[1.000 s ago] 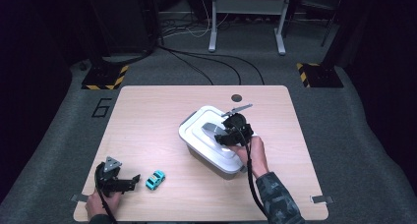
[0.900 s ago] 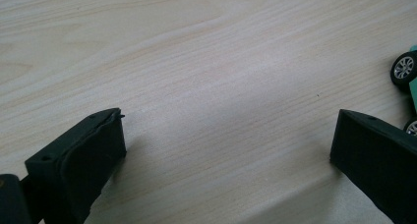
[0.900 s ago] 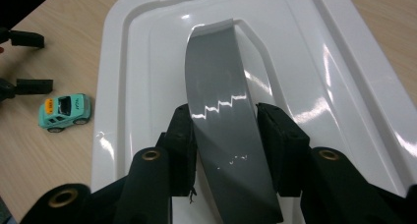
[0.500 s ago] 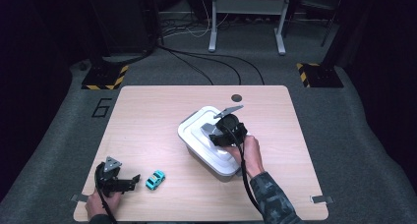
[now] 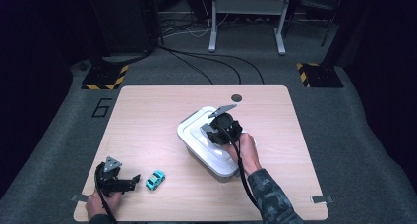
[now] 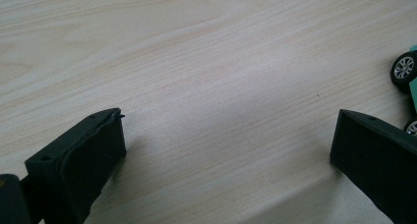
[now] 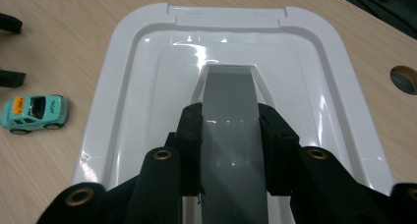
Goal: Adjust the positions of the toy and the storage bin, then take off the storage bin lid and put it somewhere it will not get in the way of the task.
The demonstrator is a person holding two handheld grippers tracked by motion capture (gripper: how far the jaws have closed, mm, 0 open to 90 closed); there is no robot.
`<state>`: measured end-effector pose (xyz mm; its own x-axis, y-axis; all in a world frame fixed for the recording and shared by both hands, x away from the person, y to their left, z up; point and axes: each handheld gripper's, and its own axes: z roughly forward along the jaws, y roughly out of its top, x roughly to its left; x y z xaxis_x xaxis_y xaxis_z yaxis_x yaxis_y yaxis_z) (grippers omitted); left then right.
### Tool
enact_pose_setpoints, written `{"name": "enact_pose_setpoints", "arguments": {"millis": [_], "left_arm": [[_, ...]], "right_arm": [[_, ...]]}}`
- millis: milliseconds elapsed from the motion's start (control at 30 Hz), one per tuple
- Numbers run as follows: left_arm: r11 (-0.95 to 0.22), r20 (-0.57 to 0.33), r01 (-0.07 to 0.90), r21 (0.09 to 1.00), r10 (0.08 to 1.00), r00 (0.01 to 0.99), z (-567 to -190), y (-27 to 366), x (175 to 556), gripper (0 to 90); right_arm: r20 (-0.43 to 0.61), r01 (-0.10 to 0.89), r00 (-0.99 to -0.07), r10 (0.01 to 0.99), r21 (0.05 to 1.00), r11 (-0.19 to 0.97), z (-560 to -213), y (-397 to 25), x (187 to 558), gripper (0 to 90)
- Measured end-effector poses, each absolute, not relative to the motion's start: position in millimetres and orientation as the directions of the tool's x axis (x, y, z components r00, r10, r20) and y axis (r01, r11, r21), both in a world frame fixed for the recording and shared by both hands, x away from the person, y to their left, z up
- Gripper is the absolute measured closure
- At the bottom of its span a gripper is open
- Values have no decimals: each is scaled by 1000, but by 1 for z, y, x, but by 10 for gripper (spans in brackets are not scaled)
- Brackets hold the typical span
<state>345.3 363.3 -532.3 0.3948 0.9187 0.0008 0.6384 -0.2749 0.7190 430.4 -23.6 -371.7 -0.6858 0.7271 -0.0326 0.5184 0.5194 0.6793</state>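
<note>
Right gripper clamps grey handle; no legible writing.

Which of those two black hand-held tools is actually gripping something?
The right tool, over the white box: its jaws are closed on the lid's grey handle. The left tool is wide open over bare table, beside the toy car.

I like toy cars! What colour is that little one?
Teal toy car, orange patch on its roof; right gripper view.

Right tongs clamped shut, left tongs spread
</note>
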Motion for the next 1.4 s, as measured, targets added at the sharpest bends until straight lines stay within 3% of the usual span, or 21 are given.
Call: {"name": "enact_pose_setpoints", "arguments": {"millis": [867, 1400], "left_arm": [[-277, -2, 642, 715, 917, 398, -532, 364, 345, 0], [-269, -4, 642, 718, 921, 391, -532, 363, 345, 0]], "right_arm": [[50, 521, -729, 683, 688, 506, -374, 0, 412, 669], [13, 504, -723, 691, 693, 515, -370, 1, 408, 668]]}}
